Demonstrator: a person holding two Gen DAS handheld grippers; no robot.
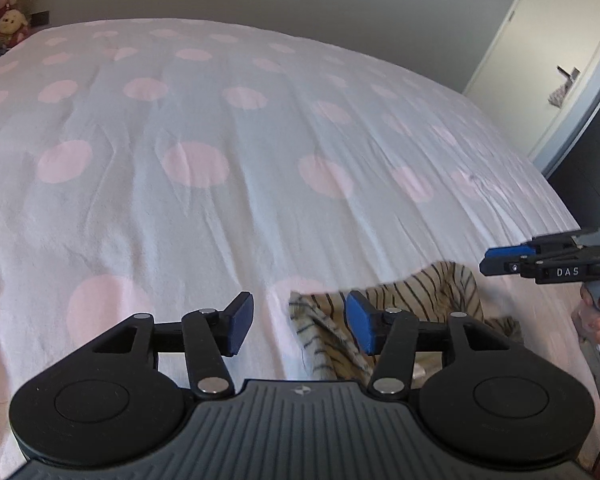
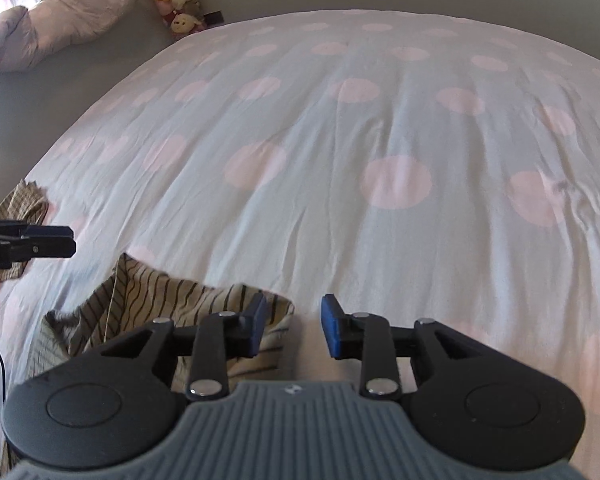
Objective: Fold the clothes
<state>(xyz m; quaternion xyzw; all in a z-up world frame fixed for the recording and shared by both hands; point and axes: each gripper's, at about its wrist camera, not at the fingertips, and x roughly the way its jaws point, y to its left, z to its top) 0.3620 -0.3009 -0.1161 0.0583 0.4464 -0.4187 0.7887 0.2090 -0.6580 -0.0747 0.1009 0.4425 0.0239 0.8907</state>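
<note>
Both grippers hang over the near edge of the bed point(image 1: 220, 128), tilted down toward it, with nothing in either. Left gripper point(image 1: 300, 322): jaws fairly wide apart, bare sheet between the pads. Right gripper point(image 2: 294, 326): jaws parted a bit less, also empty, sheet showing through the gap. The striped garment point(image 1: 432, 284) lies rumpled on the bed between the two grippers, so each sees it on its inner side: in the left wrist view it spreads rightward from beside the right pad and passes behind it; in the right wrist view it point(image 2: 164, 296) sits leftward, its near corner under the left pad. Neither jaw gap is lined up with cloth; the fabric is off-centre for both. Long axis appears to run roughly across the bed edge, from one gripper toward the other, though the bunching makes that uncertain. Both grippers look about equally near, the left one perhaps a touch closer to a loose edge. Judgement: each would need to shift inward to get a fold or corner between the pads. A second striped piece point(image 2: 16, 208) lies farther off, beyond the left gripper.
</note>
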